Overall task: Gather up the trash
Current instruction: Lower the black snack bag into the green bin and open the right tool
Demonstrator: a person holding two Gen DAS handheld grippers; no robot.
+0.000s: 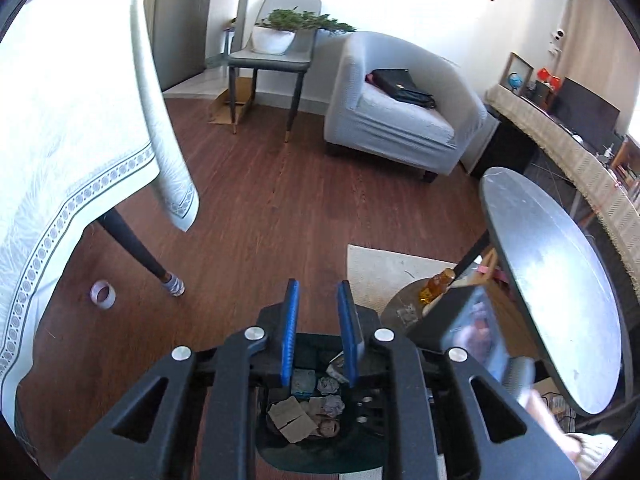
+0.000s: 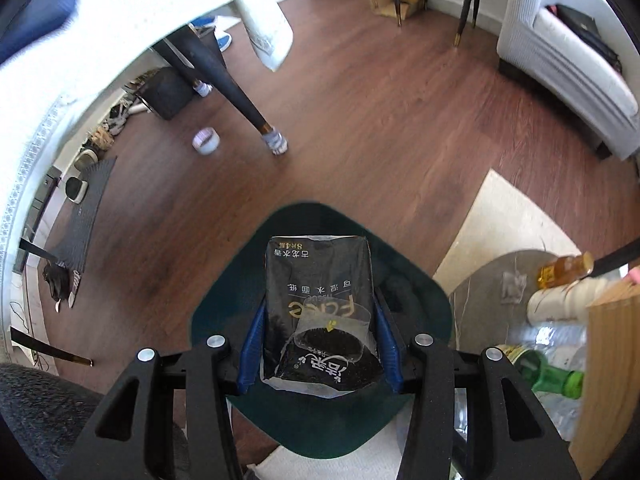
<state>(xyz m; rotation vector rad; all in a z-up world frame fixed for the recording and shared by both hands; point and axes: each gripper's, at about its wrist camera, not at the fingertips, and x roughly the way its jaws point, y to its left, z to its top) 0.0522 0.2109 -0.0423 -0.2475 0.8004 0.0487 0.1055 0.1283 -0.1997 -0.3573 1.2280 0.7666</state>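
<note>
Partly the bin [image 2: 420, 300] is hiding under the right gripper [image 2: 320, 344], whose jaws are grasping a black tissue pack [image 2: 320, 280] by its two sides, right over the bin's dark green opening. The pack's near end is running behind a clear torn flap, and its print is reading upside down. In the left wrist view the left gripper [image 1: 318, 332] is hanging over the same bin [image 1: 276, 452], its jaws standing apart with nothing between the blue pads. Only a slice of the bin's inside is showing between the gripper's black arms: crumpled tissues [image 1: 332, 396], torn brown card [image 1: 290, 420] and a pale square wrapper [image 1: 303, 380] are lying at the bottom. To the right, a low round bench [image 2: 480, 280] is carrying an amber bottle [image 2: 564, 270], a white cup [image 2: 560, 304] and a green bottle [image 2: 548, 376], the last cut off by a wooden edge and blurred plastic. Farther left on the wood floor [image 2: 380, 120], a tape roll [image 2: 205, 141] is lying near a table leg [image 2: 240, 96]. At the left view's right edge, a blurred dark shape is too smeared to make out.
</note>
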